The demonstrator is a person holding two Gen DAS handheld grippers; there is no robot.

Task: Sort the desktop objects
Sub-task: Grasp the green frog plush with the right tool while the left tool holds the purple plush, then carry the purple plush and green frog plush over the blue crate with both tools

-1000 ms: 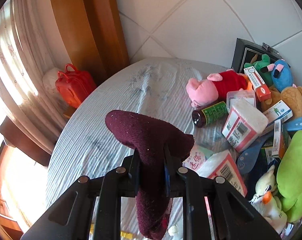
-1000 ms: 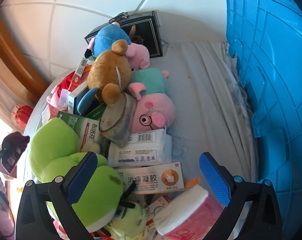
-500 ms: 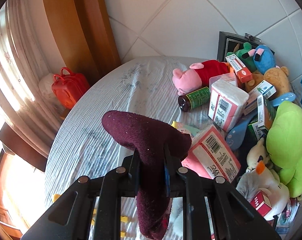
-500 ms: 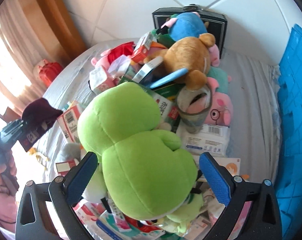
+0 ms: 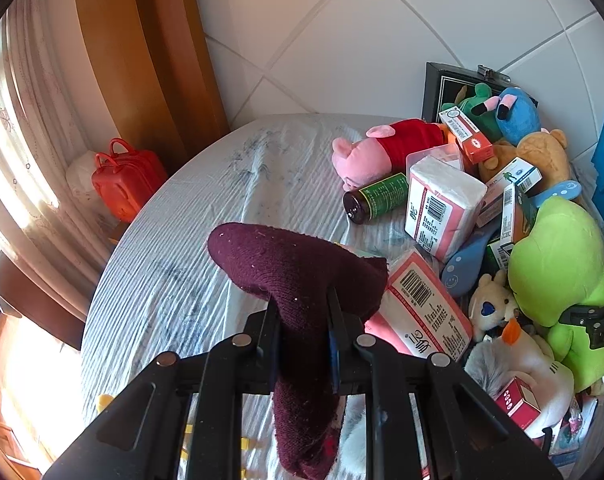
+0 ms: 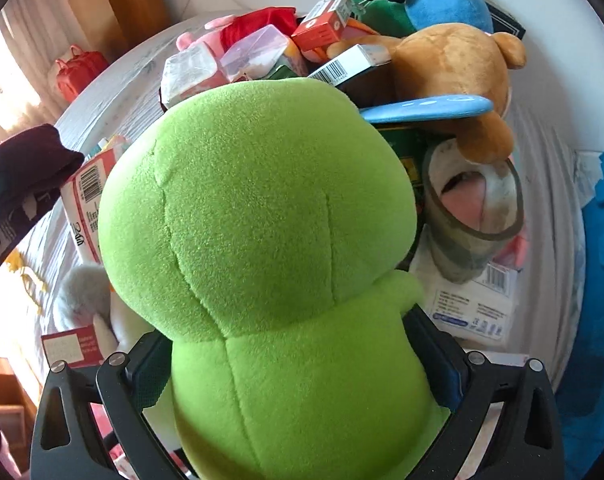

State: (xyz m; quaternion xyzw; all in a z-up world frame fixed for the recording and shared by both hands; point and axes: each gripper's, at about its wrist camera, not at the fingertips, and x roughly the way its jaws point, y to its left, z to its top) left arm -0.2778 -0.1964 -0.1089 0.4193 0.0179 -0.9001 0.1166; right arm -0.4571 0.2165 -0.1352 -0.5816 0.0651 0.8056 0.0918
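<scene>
A dark maroon sock (image 5: 297, 276) is pinched between the pressed-together fingers of the left gripper (image 5: 302, 344), its toe end bent over toward the striped tablecloth (image 5: 189, 240) and its cuff hanging below the jaws, clear of the table. Just beside the sock, a pink tissue pack (image 5: 426, 312) is seen lying flat, and a second tissue pack (image 5: 442, 204) is stood on end next to a brown bottle with a green label (image 5: 376, 198). A large green plush toy (image 6: 261, 240) is straddled by the right gripper (image 6: 297, 364), whose fingers are spread wide to either side of its body; whether the pads press on it cannot be told. Behind the plush, a brown teddy bear (image 6: 454, 68), a blue plush (image 6: 446, 4) and several small boxes are heaped together. A blue crate (image 6: 598, 240) is seen at the right edge.
</scene>
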